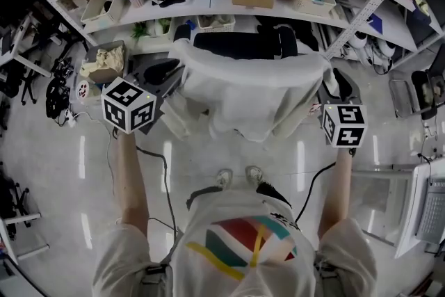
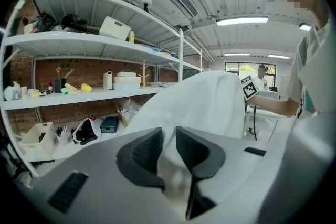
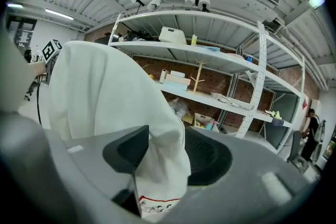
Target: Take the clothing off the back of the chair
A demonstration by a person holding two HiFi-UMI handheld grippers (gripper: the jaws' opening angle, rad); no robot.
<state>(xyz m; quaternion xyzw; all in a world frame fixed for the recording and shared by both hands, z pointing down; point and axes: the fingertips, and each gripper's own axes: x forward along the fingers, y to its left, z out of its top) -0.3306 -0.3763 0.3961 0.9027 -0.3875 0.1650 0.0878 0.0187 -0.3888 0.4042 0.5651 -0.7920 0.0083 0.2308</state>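
Observation:
A white garment (image 1: pixel 254 90) hangs over the back of a black chair (image 1: pixel 236 45) in front of me in the head view. My left gripper (image 1: pixel 174 76) is at the garment's left shoulder, the right gripper (image 1: pixel 332 83) at its right shoulder. In the left gripper view the jaws (image 2: pixel 168 152) stand narrow, with a fold of the white garment (image 2: pixel 205 102) pinched between the pads. Seen from the right gripper, the jaws (image 3: pixel 168 152) close on a thicker bunch of the garment (image 3: pixel 100 97), whose printed hem hangs below them.
Metal shelving (image 1: pixel 229 10) loaded with boxes and bins stands right behind the chair. A cardboard box (image 1: pixel 104 62) sits at the left, and cables (image 1: pixel 156 156) trail over the glossy floor. A white cabinet (image 1: pixel 427 209) is at the right edge.

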